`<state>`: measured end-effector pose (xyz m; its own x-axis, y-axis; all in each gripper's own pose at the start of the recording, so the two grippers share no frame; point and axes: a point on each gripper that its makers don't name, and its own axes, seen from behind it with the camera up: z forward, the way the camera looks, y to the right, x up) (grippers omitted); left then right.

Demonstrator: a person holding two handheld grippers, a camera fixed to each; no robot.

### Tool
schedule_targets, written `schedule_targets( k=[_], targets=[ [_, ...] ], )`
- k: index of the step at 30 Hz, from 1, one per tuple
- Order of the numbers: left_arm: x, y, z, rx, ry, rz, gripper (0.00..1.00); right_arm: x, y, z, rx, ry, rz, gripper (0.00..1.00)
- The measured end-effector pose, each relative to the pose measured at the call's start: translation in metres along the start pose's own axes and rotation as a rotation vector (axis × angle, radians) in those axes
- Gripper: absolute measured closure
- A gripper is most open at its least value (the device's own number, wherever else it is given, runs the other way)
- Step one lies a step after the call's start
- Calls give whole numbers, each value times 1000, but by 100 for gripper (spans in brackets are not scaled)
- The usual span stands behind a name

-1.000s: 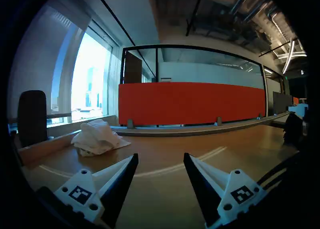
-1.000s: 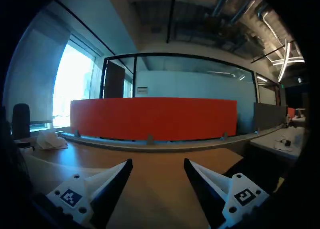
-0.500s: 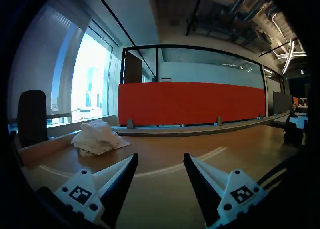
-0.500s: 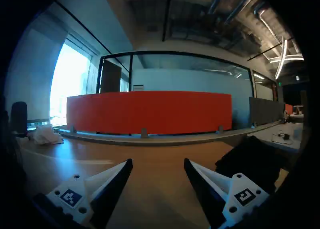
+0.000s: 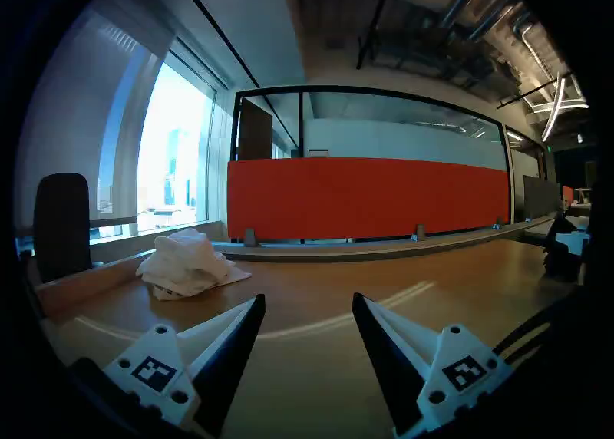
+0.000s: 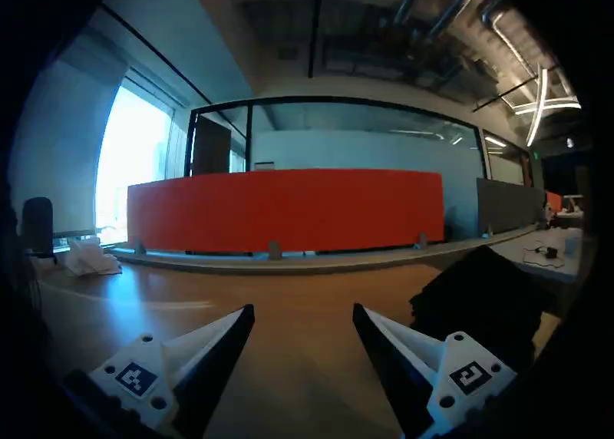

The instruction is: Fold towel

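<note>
A crumpled white towel point(image 5: 184, 264) lies in a heap on the wooden table point(image 5: 322, 347), far left and ahead of my left gripper point(image 5: 307, 316). That gripper hovers low over the table, open and holding nothing. In the right gripper view the same towel point(image 6: 88, 259) looks small at the far left, well away. My right gripper point(image 6: 303, 324) is open and holds nothing. A black stack that looks like folded cloth point(image 6: 480, 301) lies just right of its right finger.
A red partition point(image 5: 368, 197) runs along the table's far edge, with a glass wall behind it. A black chair back point(image 5: 61, 224) stands at the left by the window. A dark object point(image 5: 564, 251) sits at the table's right edge.
The right gripper view has shifted: the black stack has come into sight at the right and grown larger, and the towel has slid toward the left edge. The left gripper has stayed still.
</note>
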<state>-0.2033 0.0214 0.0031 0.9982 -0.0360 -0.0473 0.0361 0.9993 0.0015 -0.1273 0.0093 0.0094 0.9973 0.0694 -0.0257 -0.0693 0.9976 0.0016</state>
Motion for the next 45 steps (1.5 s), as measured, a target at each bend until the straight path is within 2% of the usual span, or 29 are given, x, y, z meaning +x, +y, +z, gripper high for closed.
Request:
schedule_targets(
  k=[14,45],
  targets=[
    [0,0,0,0,0,0,17,-4,-6,0,15,0,-26,0],
    [0,0,0,0,0,0,17,-4,-6,1,5,-2,-25,0]
  ],
)
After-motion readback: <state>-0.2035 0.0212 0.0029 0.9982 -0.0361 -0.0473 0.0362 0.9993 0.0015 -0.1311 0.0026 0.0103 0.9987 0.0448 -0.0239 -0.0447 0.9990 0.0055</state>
